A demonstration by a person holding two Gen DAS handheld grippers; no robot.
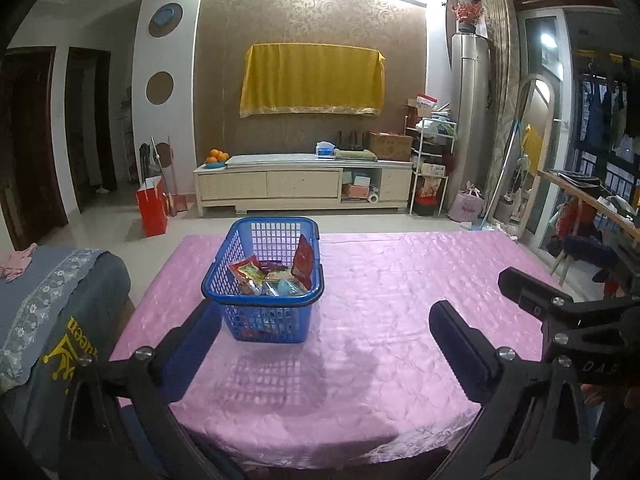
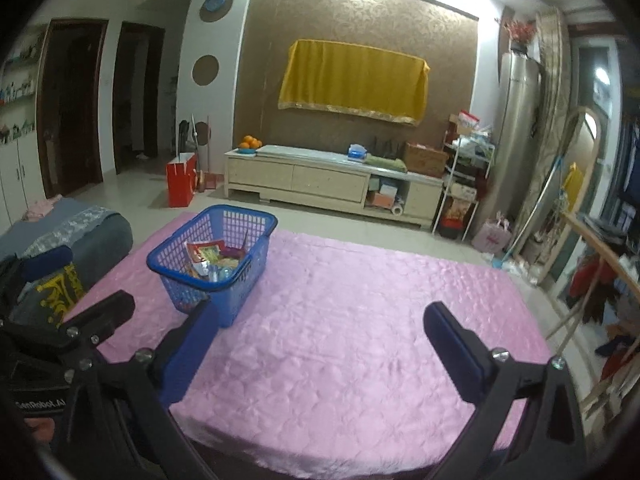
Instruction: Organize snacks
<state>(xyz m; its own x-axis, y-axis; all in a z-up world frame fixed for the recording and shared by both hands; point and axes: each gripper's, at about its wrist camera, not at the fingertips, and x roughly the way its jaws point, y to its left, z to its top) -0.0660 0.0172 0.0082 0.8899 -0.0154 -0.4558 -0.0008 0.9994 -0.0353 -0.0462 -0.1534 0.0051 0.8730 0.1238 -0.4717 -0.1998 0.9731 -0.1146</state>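
Nearest the lens, the left gripper (image 1: 324,344) holds its jaws spread wide over the pink quilted cloth (image 1: 380,320) with nothing between them; the right gripper (image 2: 320,344) is likewise spread and empty, hovering above the same cloth. Each device shows at the edge of the other's view.

Just past the left gripper's fingertips, on the left half of the table (image 2: 360,360), stands the blue basket (image 1: 264,280), upright, its open mouth facing up. Its long axis runs from the near edge of the table toward the far wall, and seen from the right wrist it angles away to the right. Inside lie snack packets (image 1: 272,274), one red packet (image 1: 303,258) leaning upright against the right wall.

Left of the table is a grey-blue covered seat (image 1: 60,300). Beyond, across pale floor tiles, a red paper bag (image 1: 152,212) stands near a low cabinet (image 1: 300,184) bearing oranges (image 1: 217,156), under a yellow cloth (image 1: 312,80) hung on the brown wall.
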